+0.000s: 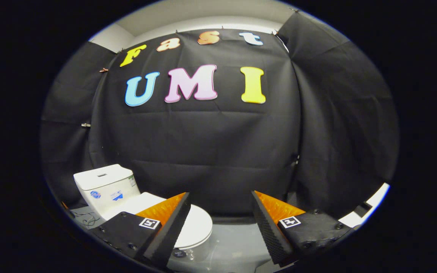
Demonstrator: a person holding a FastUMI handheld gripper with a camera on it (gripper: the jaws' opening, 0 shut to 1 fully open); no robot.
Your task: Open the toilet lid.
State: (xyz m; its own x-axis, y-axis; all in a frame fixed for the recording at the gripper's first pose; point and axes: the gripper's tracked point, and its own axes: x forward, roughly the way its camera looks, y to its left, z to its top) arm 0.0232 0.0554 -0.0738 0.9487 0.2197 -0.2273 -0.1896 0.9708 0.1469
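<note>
Hovering above the closed toilet lid [197, 223], fingers [173, 223] spread apart.

Tongs [220, 223] spread wide, jaws well apart with open space between them and nothing clamped or touched by either inner face. Two fingers [169, 223] angled outward from each other, tips raised and pointing forward, ribbed inner pads facing across the gap, one square marker tag set on the flat block behind each finger. Held roughly level, left and right fingers at about the same height, the left one tilted a little more steeply inward at its tip than the right.
</note>
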